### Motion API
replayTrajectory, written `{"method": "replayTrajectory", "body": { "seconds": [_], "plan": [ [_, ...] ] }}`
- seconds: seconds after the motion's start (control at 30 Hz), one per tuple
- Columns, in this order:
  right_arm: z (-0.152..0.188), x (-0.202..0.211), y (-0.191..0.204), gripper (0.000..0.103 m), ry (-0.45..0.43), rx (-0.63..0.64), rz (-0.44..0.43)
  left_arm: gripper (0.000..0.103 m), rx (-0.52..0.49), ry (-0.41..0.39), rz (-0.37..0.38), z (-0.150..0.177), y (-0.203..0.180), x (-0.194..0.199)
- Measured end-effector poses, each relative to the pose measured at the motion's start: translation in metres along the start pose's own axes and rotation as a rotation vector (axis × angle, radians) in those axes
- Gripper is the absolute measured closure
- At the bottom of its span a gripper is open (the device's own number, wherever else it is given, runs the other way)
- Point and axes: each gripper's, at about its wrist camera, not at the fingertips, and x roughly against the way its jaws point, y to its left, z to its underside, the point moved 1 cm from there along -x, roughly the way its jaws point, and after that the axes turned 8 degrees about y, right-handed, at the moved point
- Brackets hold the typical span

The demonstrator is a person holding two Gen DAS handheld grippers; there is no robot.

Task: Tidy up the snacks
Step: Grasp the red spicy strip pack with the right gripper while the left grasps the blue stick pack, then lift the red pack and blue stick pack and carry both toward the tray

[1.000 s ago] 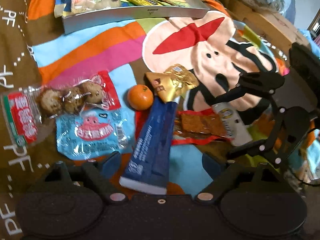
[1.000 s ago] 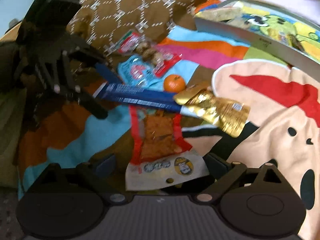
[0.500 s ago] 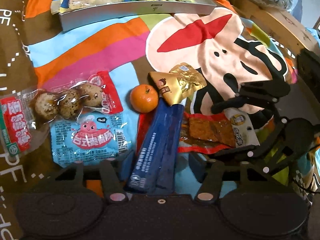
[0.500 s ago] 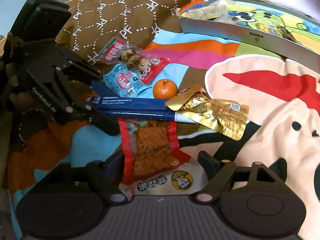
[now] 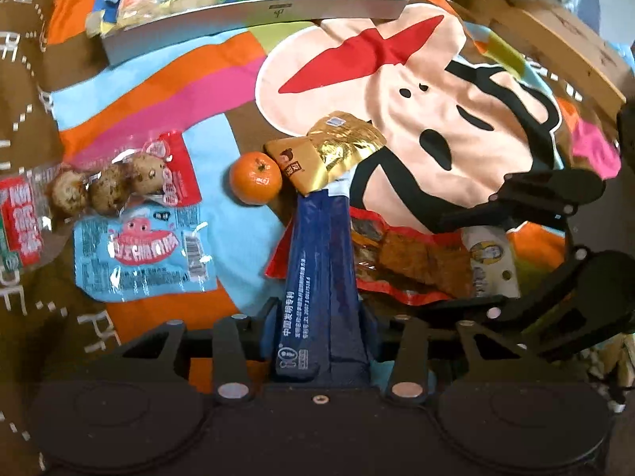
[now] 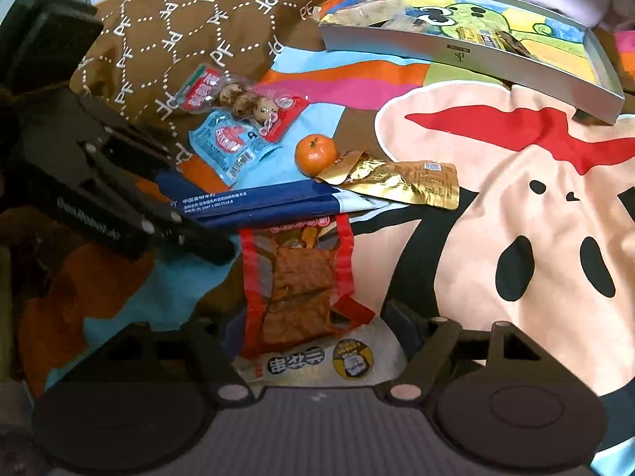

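My left gripper [image 5: 319, 317] is shut on the near end of a long blue snack pack [image 5: 321, 261], which also shows in the right wrist view [image 6: 262, 204]. My right gripper [image 6: 313, 325] is shut on a red and white pack of brown tofu pieces [image 6: 297, 289], seen from the left wrist too [image 5: 420, 261]. A mandarin [image 5: 255, 182], a gold pouch [image 5: 337, 150], a red quail-egg pack [image 5: 111, 182] and a light blue pack [image 5: 143, 258] lie on the colourful blanket.
A grey tray [image 5: 254, 12] with several snacks on a cartoon liner stands at the far side, also in the right wrist view [image 6: 468, 55]. A brown patterned cushion [image 6: 190, 20] lies to the left. A cardboard box edge [image 5: 555, 43] is at the far right.
Both grippers moved in over their packs and closed: the left on the blue pack, the right on the tofu pack. The other snacks have not moved.
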Motion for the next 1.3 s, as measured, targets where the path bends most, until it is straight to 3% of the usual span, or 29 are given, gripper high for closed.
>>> {"method": "replayTrajectory", "body": {
  "seconds": [0.13,0.33,0.43,0.7,1.03,1.3],
  "plan": [
    [-0.004,-0.005,-0.002,0.021,-0.006,0.006,-0.011,0.044,-0.004,-0.011,-0.002,-0.006,0.003,-0.005],
    [-0.007,-0.018,0.001,0.020,-0.015,0.011,-0.016,0.049,-0.025,-0.006,-0.013,-0.010,0.006,-0.010],
    [-0.003,-0.017,0.007,0.026,-0.009,0.042,0.021,0.060,-0.046,-0.004,-0.016,-0.010,0.004,-0.009],
    [0.003,-0.008,0.017,0.043,0.025,0.072,0.084,0.066,-0.055,-0.006,-0.034,-0.002,-0.005,-0.007],
    [0.010,-0.001,0.032,0.045,0.053,0.234,0.283,0.069,-0.060,-0.038,-0.041,0.008,-0.025,-0.004],
    [0.025,-0.005,0.047,0.045,0.040,0.461,0.526,0.072,-0.109,-0.065,-0.116,0.011,-0.034,-0.002]
  ]
}}
